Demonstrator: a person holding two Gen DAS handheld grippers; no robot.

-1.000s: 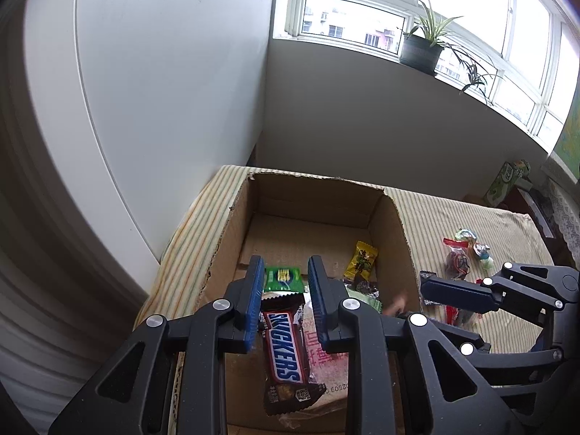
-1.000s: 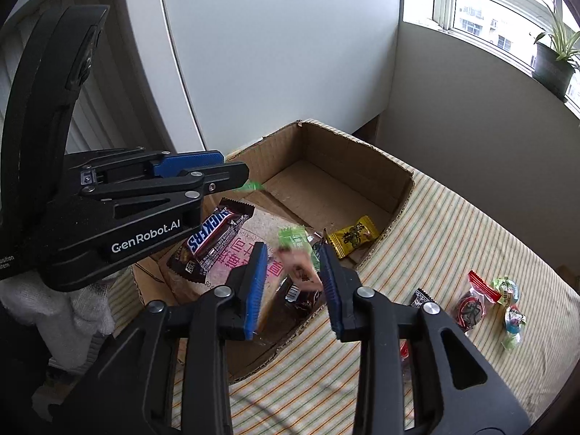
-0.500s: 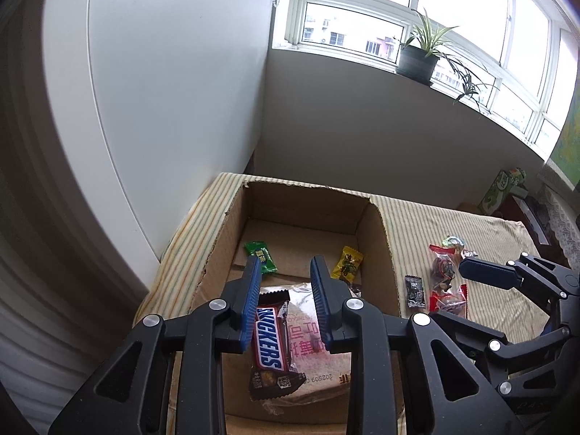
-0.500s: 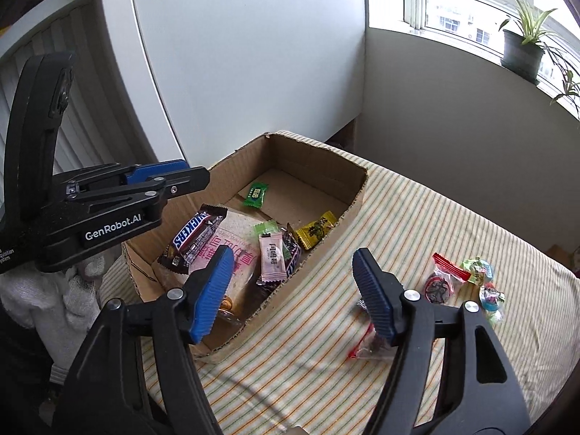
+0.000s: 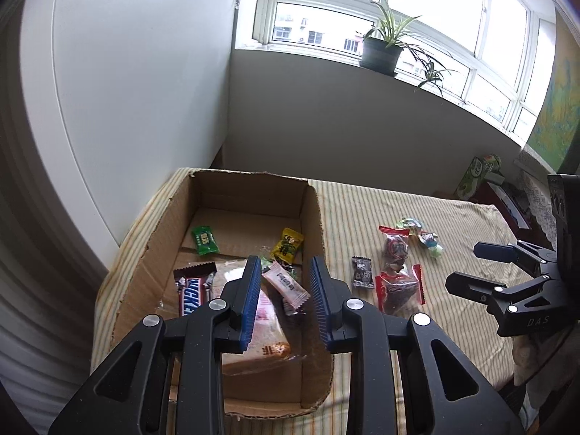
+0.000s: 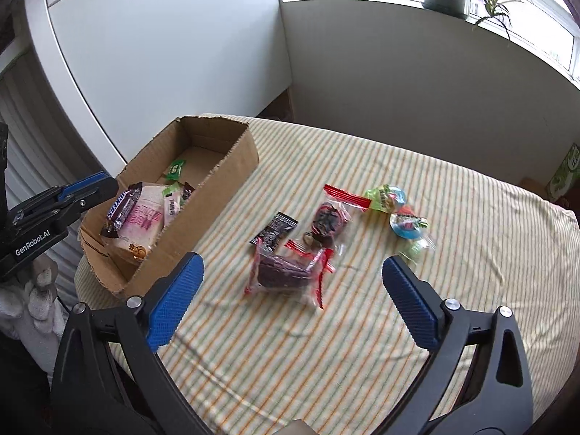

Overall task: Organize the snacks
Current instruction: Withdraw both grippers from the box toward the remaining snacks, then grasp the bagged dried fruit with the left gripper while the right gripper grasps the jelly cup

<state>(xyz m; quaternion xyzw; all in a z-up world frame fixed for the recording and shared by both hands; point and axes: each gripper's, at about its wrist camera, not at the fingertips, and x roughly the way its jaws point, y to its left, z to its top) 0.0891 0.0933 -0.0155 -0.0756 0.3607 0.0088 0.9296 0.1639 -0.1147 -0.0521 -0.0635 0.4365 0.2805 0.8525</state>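
Note:
A cardboard box (image 5: 312, 217) (image 6: 224, 175) on the striped table holds a Snickers bar (image 5: 191, 295), a pink bread pack (image 6: 143, 219), a pink sachet (image 5: 286, 284), green (image 5: 204, 240) and yellow (image 5: 287, 245) packets. On the cloth lie a black sachet (image 6: 273, 232), two red-edged clear bags (image 6: 286, 273) (image 6: 331, 217) and round candies (image 6: 406, 223). My left gripper (image 5: 284, 299) hovers over the box, jaws slightly apart, empty. My right gripper (image 6: 291, 306) is wide open above the nearer red bag.
White wall panels stand behind the box. A potted plant (image 5: 380, 50) sits on the windowsill. A green carton (image 5: 478, 174) stands beyond the table's far right corner. Striped cloth (image 6: 453, 253) covers the table to its edges.
My right gripper let a pink sachet drop into the box, opened wide and swung right over the loose snacks. My left gripper pulled back and up from the box.

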